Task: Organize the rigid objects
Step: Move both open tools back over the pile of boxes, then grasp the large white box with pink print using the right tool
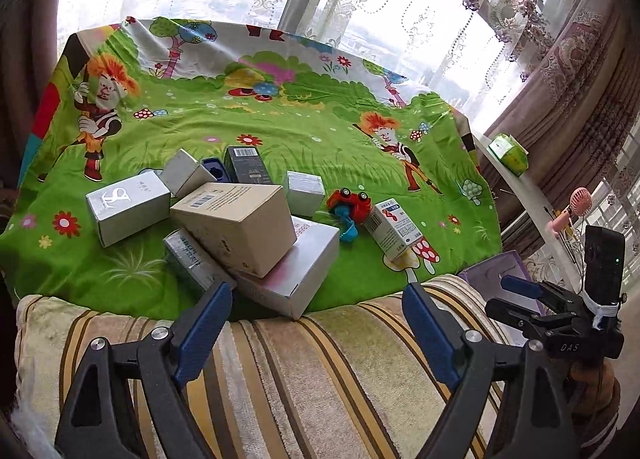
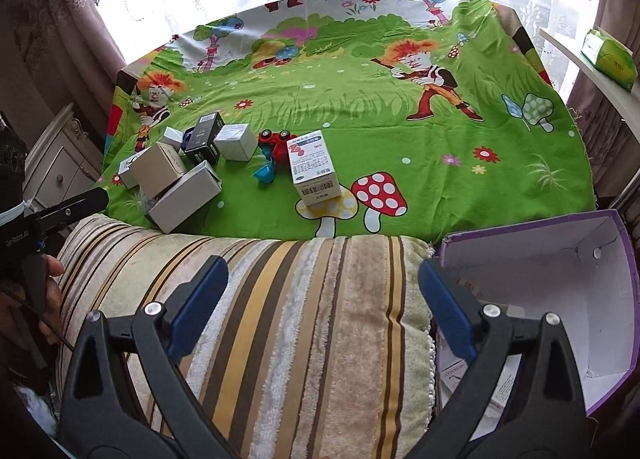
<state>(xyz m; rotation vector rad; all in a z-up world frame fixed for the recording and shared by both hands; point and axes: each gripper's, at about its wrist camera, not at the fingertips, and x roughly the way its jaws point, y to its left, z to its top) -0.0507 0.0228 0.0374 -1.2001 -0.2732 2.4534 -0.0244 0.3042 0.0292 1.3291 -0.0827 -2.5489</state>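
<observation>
Right wrist view shows both your tongs spread and empty: right gripper (image 2: 320, 307) over the striped cushion (image 2: 280, 299), left gripper (image 1: 316, 323) near the box pile (image 1: 236, 227). Reach for the white medicine box (image 2: 314, 171) standing right of the pile, square your jaws across its narrow sides, then carry it to the purple-edged bin (image 2: 560, 259) at near right.

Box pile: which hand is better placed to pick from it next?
Left. Its tool is open and empty right before the box pile; the right tool is nearer the purple bin.

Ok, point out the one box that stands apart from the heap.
The white medicine box with the blue band, on the mushroom print right of the red toy car; the other boxes crowd together left of it.
</observation>
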